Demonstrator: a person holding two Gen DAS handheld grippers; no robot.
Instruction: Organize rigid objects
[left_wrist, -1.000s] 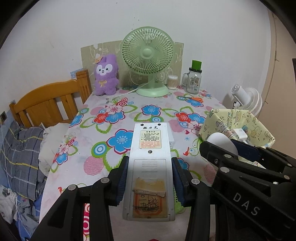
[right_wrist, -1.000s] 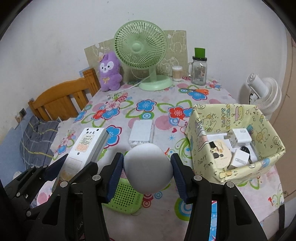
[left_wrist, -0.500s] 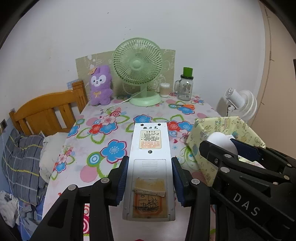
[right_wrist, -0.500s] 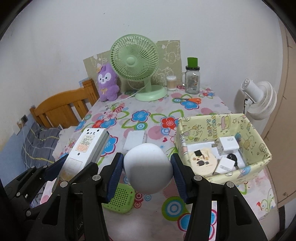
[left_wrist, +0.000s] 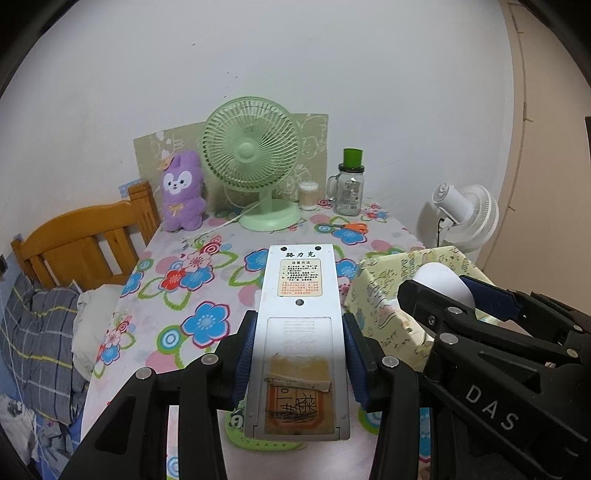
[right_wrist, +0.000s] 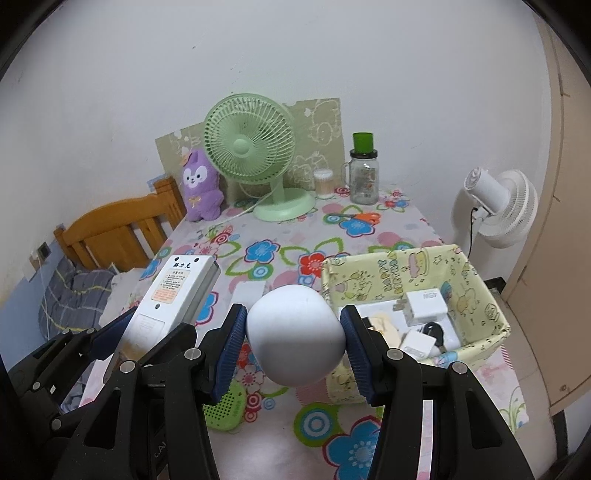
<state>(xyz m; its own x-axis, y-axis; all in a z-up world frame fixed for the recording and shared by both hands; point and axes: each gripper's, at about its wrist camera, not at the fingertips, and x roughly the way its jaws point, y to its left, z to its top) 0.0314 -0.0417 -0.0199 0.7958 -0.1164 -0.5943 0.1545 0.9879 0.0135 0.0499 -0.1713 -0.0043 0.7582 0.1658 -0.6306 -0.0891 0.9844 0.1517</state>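
My left gripper (left_wrist: 299, 354) is shut on a white remote control (left_wrist: 300, 332), held back side up above the floral table; the remote also shows in the right wrist view (right_wrist: 173, 295). My right gripper (right_wrist: 293, 350) is shut on a white egg-shaped object (right_wrist: 295, 336), held above the table just left of a yellow patterned box (right_wrist: 480, 291). The box holds white chargers (right_wrist: 424, 306), a black key and other small items. A green perforated case (right_wrist: 225, 410) and a flat white box (right_wrist: 247, 291) lie on the table below the grippers.
At the table's back stand a green desk fan (right_wrist: 251, 147), a purple plush toy (right_wrist: 201, 184), a glass jar with a green lid (right_wrist: 364, 173) and a cotton-swab pot (right_wrist: 323, 184). Orange scissors (right_wrist: 360, 216) lie nearby. A wooden bed (right_wrist: 114, 229) is left, a white fan (right_wrist: 498, 206) right.
Both grippers have risen and pulled back from the table with their objects still held. The yellow box now sits closer under the right gripper.
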